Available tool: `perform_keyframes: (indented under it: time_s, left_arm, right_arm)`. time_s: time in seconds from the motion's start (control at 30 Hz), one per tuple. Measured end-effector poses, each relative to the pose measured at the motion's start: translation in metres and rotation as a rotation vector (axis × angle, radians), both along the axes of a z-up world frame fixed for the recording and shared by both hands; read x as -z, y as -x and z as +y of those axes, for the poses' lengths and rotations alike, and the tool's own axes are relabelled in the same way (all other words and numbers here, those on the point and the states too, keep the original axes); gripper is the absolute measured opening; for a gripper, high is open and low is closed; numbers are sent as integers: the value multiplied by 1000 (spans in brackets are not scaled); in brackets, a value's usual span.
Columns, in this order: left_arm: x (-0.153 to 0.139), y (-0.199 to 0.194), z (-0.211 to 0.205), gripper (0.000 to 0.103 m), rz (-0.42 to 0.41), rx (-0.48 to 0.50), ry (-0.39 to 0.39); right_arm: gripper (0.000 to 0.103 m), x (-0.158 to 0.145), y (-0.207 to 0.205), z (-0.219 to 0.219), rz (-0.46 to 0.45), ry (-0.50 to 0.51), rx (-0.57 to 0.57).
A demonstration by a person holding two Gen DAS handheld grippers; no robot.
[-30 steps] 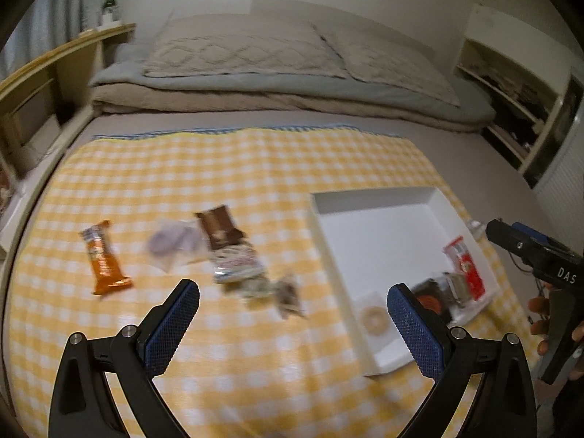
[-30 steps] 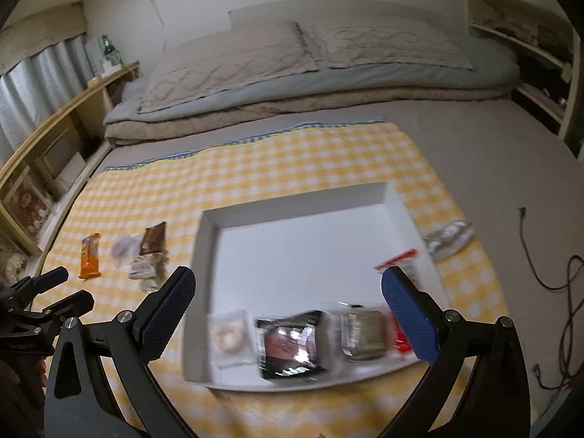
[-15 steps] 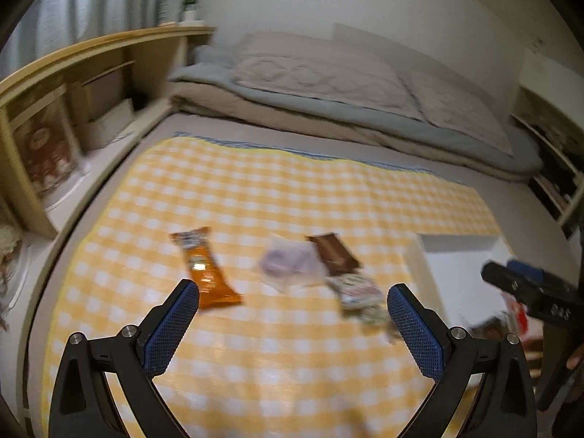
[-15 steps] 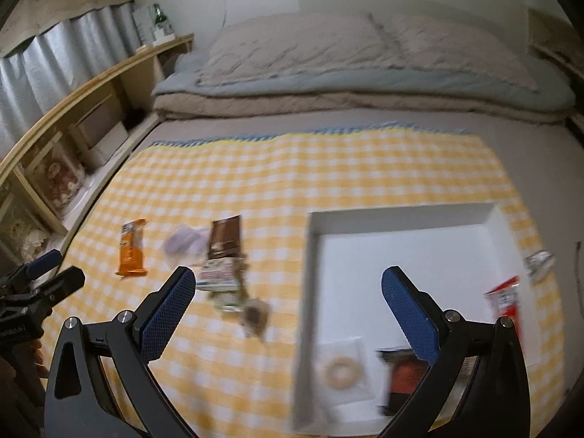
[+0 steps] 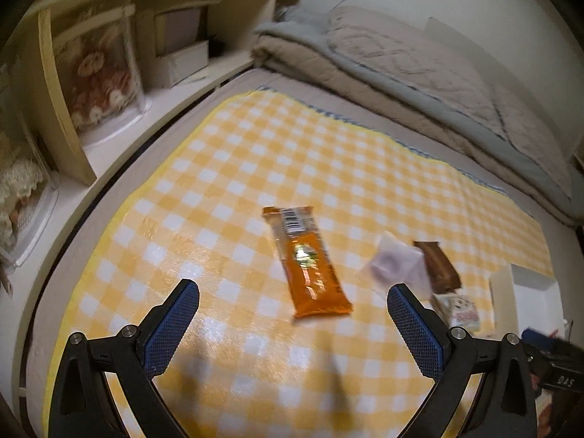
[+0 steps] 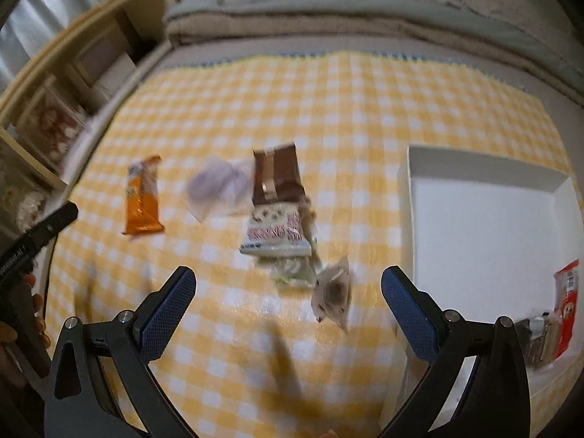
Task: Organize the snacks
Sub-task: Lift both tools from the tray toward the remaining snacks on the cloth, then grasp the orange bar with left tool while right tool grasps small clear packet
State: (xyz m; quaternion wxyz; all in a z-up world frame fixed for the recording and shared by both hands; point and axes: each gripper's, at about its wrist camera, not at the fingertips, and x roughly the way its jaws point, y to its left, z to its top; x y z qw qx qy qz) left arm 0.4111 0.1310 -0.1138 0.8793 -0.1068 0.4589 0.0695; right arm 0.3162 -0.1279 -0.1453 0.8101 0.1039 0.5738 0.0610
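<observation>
Snacks lie on a yellow checked cloth [image 5: 255, 168]. An orange bar [image 5: 308, 261] lies just ahead of my open, empty left gripper [image 5: 292, 314]. To its right lie a pale clear packet [image 5: 396, 266], a brown bar [image 5: 438, 266] and a white printed pack [image 5: 460, 312]. In the right wrist view my open, empty right gripper [image 6: 288, 299] hovers before the white printed pack [image 6: 275, 231], a small grey packet [image 6: 334, 292], the brown bar [image 6: 277, 175], the pale packet [image 6: 219, 186] and the orange bar [image 6: 142, 197]. The white tray [image 6: 481, 219] at right holds a red pack [image 6: 567, 292].
Wooden shelves [image 5: 73, 84] with boxes and bagged items run along the left. Folded bedding and pillows [image 5: 419, 69] lie beyond the cloth. The other gripper's body shows at the left edge of the right wrist view [image 6: 33, 244] and the lower right of the left wrist view [image 5: 554, 368].
Both grippers swung left, away from the tray and toward the loose snacks. The left one has come close over the orange bar. Both stayed open.
</observation>
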Motion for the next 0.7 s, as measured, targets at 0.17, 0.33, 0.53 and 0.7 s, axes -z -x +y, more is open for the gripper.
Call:
perform_keyframes:
  time_s: [0.17,0.33,0.53,0.7]
  left_arm:
    - [25,-25,14,103,39,-39,60]
    - [38,-50,8,103,51,-53,99]
    - [57,-73,-11,101,83,-59,69]
    - [71,-90,-27,95,110,-68,-4]
  right_arm:
    - [67,17,-5,-15,87,-91,58]
    - [46,26,-4,-28,135,-98,84]
    - [41,40,-4,-24,184,-53,48]
    - [41,55,-2,-7,215,65,-51]
